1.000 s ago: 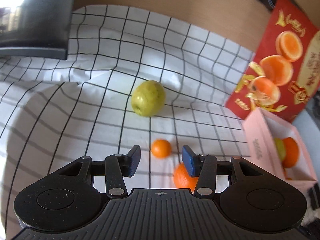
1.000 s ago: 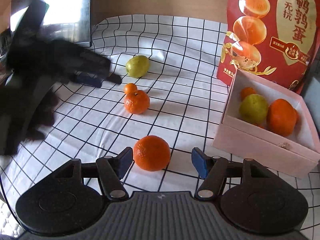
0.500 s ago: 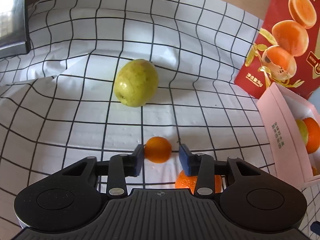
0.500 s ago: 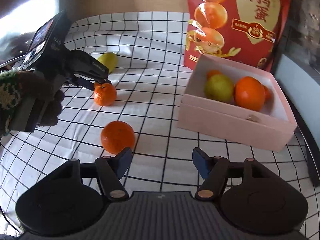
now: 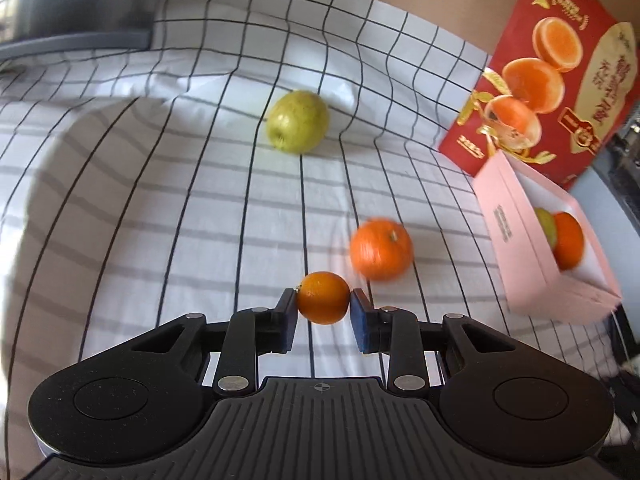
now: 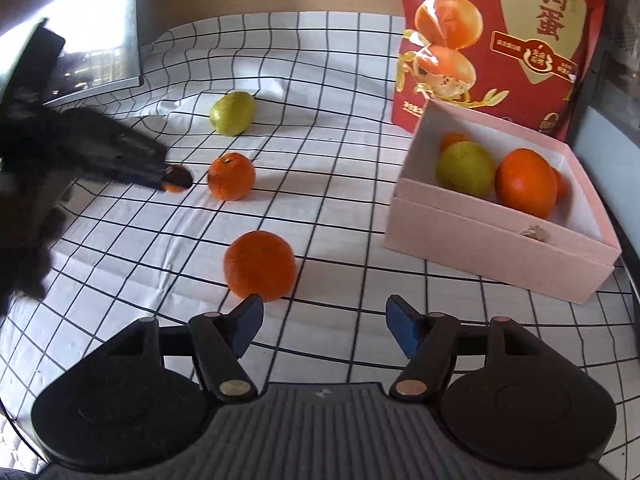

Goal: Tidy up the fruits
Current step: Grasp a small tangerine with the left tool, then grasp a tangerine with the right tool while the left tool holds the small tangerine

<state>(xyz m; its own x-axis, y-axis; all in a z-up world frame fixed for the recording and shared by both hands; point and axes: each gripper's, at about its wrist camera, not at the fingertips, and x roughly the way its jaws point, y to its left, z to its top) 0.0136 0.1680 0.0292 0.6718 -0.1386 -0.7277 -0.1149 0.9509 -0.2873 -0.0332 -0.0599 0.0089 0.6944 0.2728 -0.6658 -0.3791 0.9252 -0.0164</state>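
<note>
**Left hand-held gripper clamps the smallest orange; right one stands open**

Nearest in the left wrist view, the left hand-held gripper point(image 5: 323, 309) has its blue pads pressed on both sides of a small orange point(image 5: 323, 297), held clear above the checked cloth point(image 5: 160, 220). Just beyond, at about 1 o'clock, a mid-sized orange point(image 5: 381, 249) lies on the cloth, blurred. Farther, at 12 o'clock, sits a green pear point(image 5: 298, 122).

In the right wrist view, the right hand-held gripper point(image 6: 324, 326) has its jaws apart with nothing between them; a large orange point(image 6: 259, 265) rests just ahead of its left finger, at 11 o'clock. At 2 o'clock stands the pink box point(image 6: 500, 240), holding a green fruit point(image 6: 464, 168) and several oranges point(image 6: 526, 182). Behind it, a red printed bag point(image 6: 500, 40) stands upright. At 9 o'clock the left tool appears dark and blurred.
</note>
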